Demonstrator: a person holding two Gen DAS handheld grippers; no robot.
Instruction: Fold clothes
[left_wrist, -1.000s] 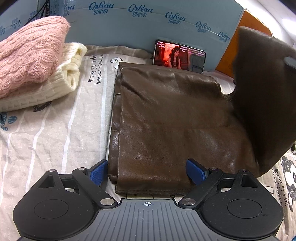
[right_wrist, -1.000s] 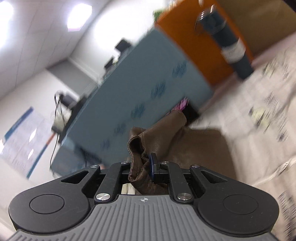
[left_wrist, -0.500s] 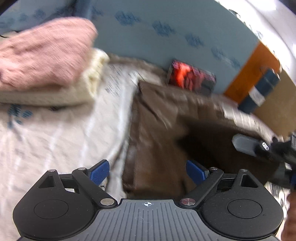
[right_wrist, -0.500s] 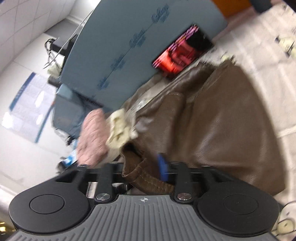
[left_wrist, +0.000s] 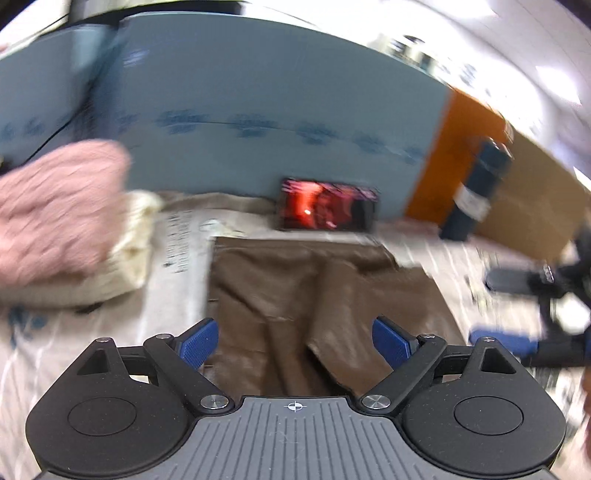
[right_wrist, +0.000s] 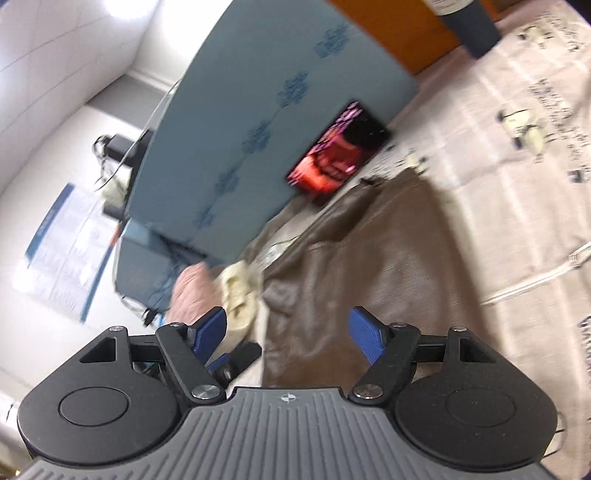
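Observation:
A brown leather garment (left_wrist: 295, 295) lies folded on the printed sheet (left_wrist: 177, 258), one flap laid over its right half. It also shows in the right wrist view (right_wrist: 369, 266). My left gripper (left_wrist: 295, 341) is open and empty, just above the garment's near edge. My right gripper (right_wrist: 288, 332) is open and empty over the garment's edge; it also shows at the right of the left wrist view (left_wrist: 517, 310). Both views are blurred.
A folded pink sweater (left_wrist: 55, 218) lies on a cream one (left_wrist: 129, 251) at the left. A phone (left_wrist: 327, 208) with a lit screen leans on the blue board (left_wrist: 258, 110). A dark bottle (left_wrist: 472, 192) stands at the back right.
My right gripper brought the raised flap down over the garment, then opened and let it go. My left gripper tilted up and stayed open.

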